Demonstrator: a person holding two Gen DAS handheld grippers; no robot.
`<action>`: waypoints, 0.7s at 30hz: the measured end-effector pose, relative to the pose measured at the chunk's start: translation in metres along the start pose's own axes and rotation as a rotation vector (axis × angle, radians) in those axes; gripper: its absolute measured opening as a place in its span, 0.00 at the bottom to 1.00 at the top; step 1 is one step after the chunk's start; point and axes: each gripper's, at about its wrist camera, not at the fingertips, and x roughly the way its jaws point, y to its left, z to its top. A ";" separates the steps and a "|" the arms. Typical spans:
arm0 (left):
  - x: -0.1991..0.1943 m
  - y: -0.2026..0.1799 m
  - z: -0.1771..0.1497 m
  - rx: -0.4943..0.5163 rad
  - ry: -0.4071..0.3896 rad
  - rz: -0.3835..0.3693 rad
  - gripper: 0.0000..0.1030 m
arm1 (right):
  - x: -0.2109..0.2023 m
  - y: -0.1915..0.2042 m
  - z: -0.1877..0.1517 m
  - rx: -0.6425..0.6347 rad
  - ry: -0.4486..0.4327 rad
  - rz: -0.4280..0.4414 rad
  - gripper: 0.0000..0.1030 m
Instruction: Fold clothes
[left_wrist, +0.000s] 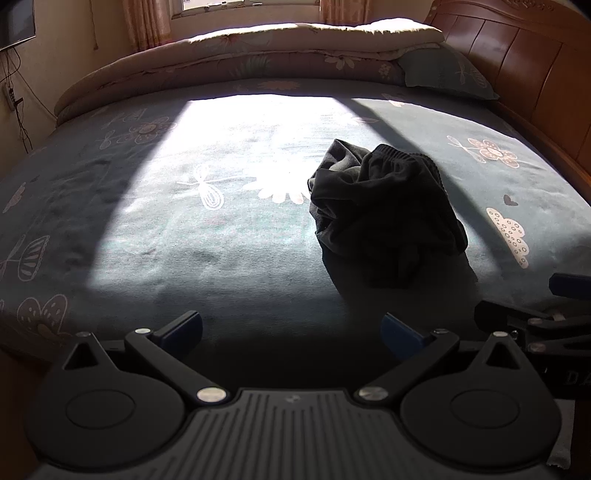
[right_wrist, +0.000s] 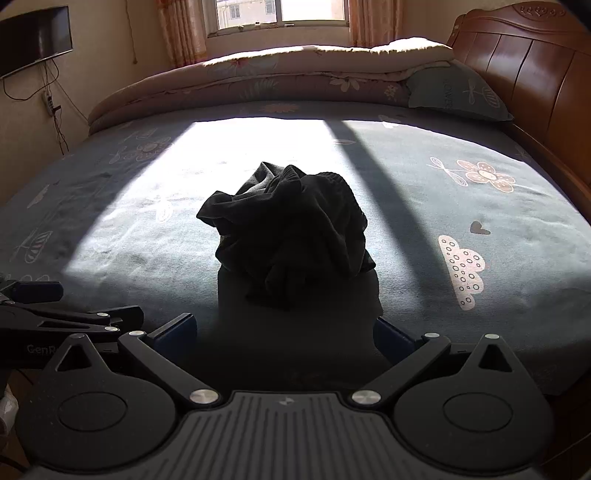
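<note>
Dark crumpled garment (right_wrist: 288, 232) heaped mid-bed (right_wrist: 480, 314), well ahead of both claws. Left claw (left_wrist: 291, 332) spread wide, empty; right claw (right_wrist: 284, 330) likewise. Likely soft, light, floppy. Best pinched at ribbed waistband on top, then shaken flat.

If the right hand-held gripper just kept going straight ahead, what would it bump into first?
Most likely the crumpled dark garment, which sits dead ahead of the open right hand-held gripper on the bed sheet. Only bare sheet lies between them, though depth is hard to judge.

Ahead of me is a flowery bed sheet (right_wrist: 461, 206), a rolled quilt (right_wrist: 258, 74), a pillow (right_wrist: 458, 92), and a window (right_wrist: 280, 11).
</note>
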 end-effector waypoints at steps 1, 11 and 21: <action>0.000 0.000 0.000 -0.001 0.001 0.000 1.00 | 0.000 0.000 0.000 -0.001 0.001 0.000 1.00; 0.004 0.002 0.001 -0.011 0.005 -0.002 1.00 | 0.003 -0.001 0.001 0.003 0.007 0.000 1.00; 0.005 0.003 -0.001 -0.013 0.000 -0.006 1.00 | 0.005 -0.002 0.001 0.004 0.011 -0.002 1.00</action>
